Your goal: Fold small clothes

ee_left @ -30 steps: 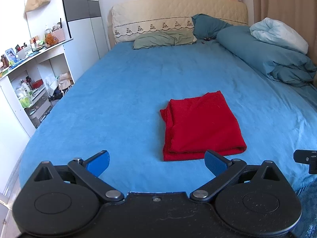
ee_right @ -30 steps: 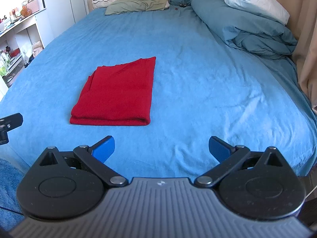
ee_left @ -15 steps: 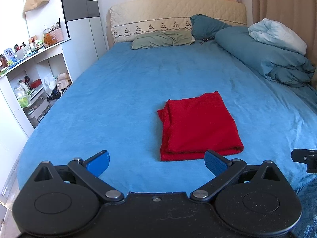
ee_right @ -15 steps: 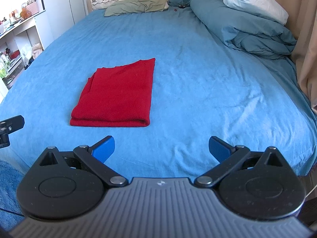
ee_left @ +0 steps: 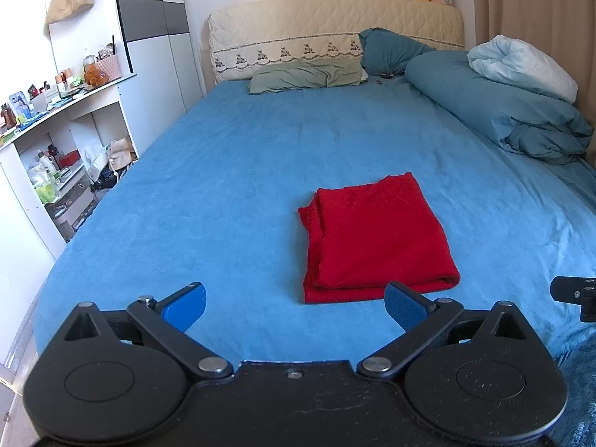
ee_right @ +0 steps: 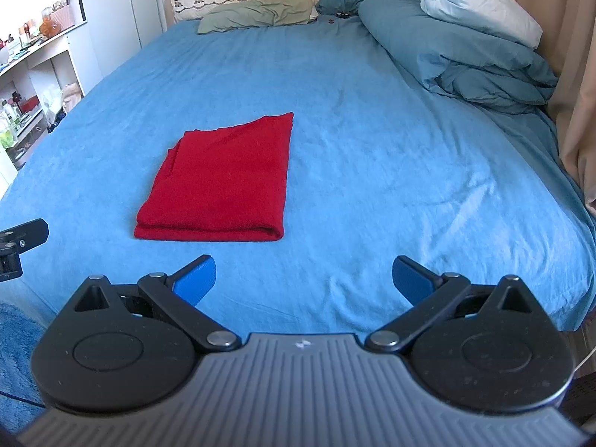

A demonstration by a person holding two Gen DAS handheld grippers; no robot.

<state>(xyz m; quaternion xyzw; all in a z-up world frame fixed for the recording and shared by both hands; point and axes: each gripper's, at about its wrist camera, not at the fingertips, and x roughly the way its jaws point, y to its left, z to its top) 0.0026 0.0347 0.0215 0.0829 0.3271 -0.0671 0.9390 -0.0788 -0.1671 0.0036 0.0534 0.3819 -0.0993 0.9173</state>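
A red cloth [ee_left: 372,238] lies folded into a flat rectangle on the blue bed sheet [ee_left: 231,186]; it also shows in the right wrist view [ee_right: 227,182], left of centre. My left gripper [ee_left: 294,303] is open and empty, held near the bed's front edge, with the cloth just ahead and to its right. My right gripper [ee_right: 303,277] is open and empty, near the front edge, with the cloth ahead to its left. Neither gripper touches the cloth.
A rolled blue duvet [ee_left: 514,111] with a pale blanket lies along the right side. Pillows [ee_left: 305,74] and a headboard stand at the far end. White shelves [ee_left: 56,156] with clutter stand left of the bed. A curtain [ee_right: 573,74] hangs at the right.
Both grippers have drifted slightly back and the views shifted a little; the red cloth has stayed in place and both grippers remain open.
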